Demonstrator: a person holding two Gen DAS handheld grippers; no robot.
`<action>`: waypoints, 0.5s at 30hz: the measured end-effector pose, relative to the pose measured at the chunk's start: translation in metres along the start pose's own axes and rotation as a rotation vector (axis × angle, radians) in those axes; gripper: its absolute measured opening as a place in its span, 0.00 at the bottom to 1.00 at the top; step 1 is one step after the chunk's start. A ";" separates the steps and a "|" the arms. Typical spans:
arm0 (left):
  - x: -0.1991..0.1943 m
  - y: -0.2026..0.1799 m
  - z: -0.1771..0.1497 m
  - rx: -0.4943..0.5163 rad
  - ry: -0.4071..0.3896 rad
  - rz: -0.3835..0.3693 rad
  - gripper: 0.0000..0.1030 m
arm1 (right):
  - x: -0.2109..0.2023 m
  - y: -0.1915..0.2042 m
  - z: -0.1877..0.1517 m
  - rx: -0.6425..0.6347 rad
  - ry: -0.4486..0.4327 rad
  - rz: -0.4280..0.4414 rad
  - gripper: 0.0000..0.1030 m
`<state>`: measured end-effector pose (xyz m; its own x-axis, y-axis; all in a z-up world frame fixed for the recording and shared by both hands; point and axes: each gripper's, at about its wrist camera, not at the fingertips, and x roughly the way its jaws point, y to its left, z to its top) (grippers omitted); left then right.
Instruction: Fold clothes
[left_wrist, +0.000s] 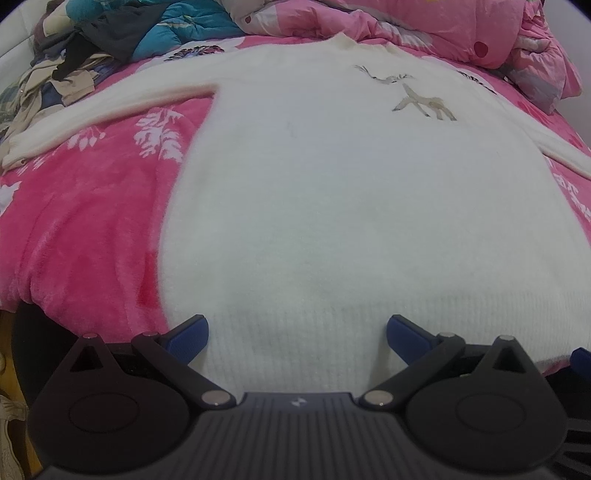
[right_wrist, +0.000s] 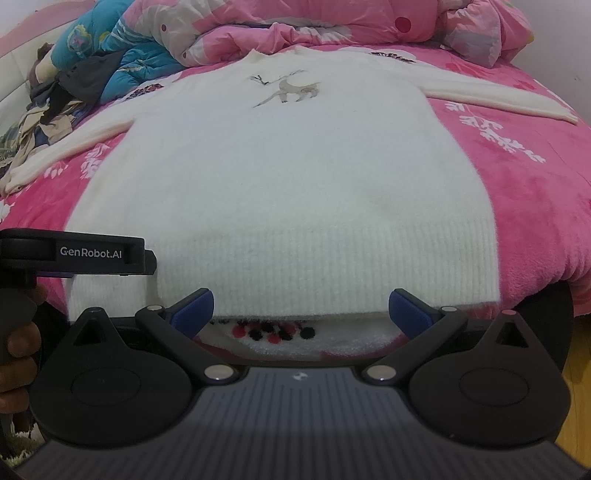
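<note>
A white fuzzy sweater (left_wrist: 332, 192) with a small deer motif (left_wrist: 424, 103) lies flat, front up, on a pink bed, sleeves spread out to both sides. It also shows in the right wrist view (right_wrist: 288, 177), deer (right_wrist: 291, 88) near the collar. My left gripper (left_wrist: 297, 332) is open and empty, its blue pads over the ribbed hem near its left corner. My right gripper (right_wrist: 301, 312) is open and empty at the hem's front edge, toward the right corner. The left gripper's body (right_wrist: 92, 254) appears at the left of the right wrist view.
A pink leaf-print blanket (left_wrist: 92, 206) covers the bed. A pink quilt (right_wrist: 332, 29) and a blue quilt (right_wrist: 122, 55) are bunched at the far end. A heap of dark and beige clothes (left_wrist: 70, 66) lies far left. A dotted white fabric (right_wrist: 280, 332) hangs below the hem.
</note>
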<state>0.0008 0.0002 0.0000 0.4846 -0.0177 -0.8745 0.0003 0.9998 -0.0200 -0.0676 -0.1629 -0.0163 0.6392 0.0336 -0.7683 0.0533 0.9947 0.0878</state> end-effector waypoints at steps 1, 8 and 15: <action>0.001 0.000 0.001 0.000 0.003 -0.001 1.00 | 0.000 0.000 -0.001 0.000 0.000 0.000 0.99; -0.001 -0.002 0.001 0.005 -0.027 0.007 1.00 | -0.002 0.002 -0.005 -0.001 -0.002 -0.001 0.99; -0.001 0.000 0.001 0.012 -0.025 0.005 1.00 | -0.003 0.002 -0.004 -0.003 0.002 0.000 0.99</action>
<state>0.0009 0.0004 0.0016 0.5062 -0.0128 -0.8623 0.0087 0.9999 -0.0097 -0.0720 -0.1606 -0.0164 0.6379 0.0339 -0.7694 0.0512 0.9950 0.0863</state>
